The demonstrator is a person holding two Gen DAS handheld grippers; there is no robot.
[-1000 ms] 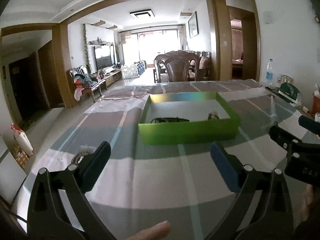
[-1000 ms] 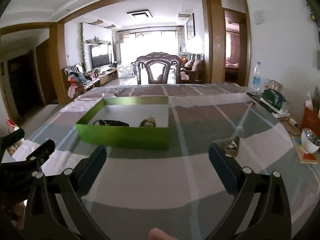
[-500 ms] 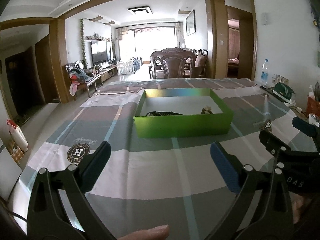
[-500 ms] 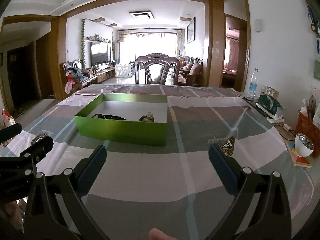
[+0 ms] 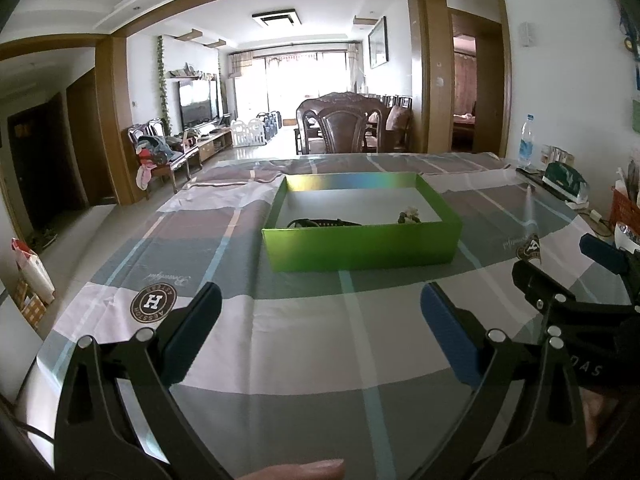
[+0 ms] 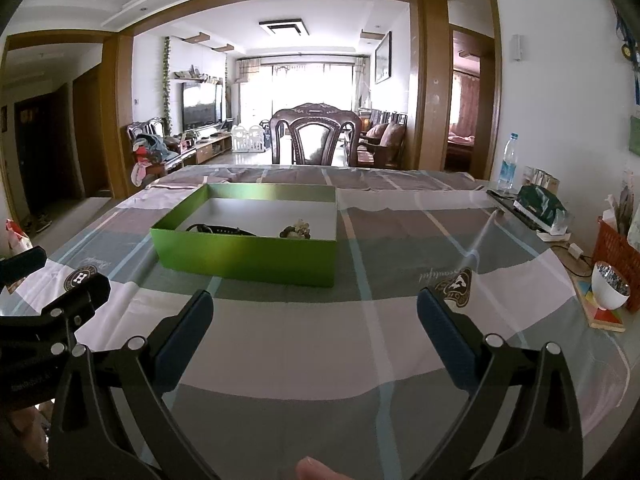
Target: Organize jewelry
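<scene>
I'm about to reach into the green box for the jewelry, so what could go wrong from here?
1. The green box looks light; fingers catching its near wall might slide or tip it.
2. The black band and beaded piece lie low behind that wall, so a grasp may miss.
3. The left gripper and right gripper, both open, sit close together and could collide.

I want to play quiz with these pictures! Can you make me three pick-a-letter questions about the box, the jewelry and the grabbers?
1. Where is the black band?
A. inside the box
B. on the cloth
C. in a gripper

2. What colour is the box?
A. red
B. green
C. blue

3. How is the left gripper?
A. shut on a bracelet
B. shut, holding nothing
C. open

Answers:
1 A, it lies behind the box's front wall beside the beaded piece.
2 B, its walls are bright green.
3 C, its fingers stand wide apart, as do those of the right gripper.
</scene>
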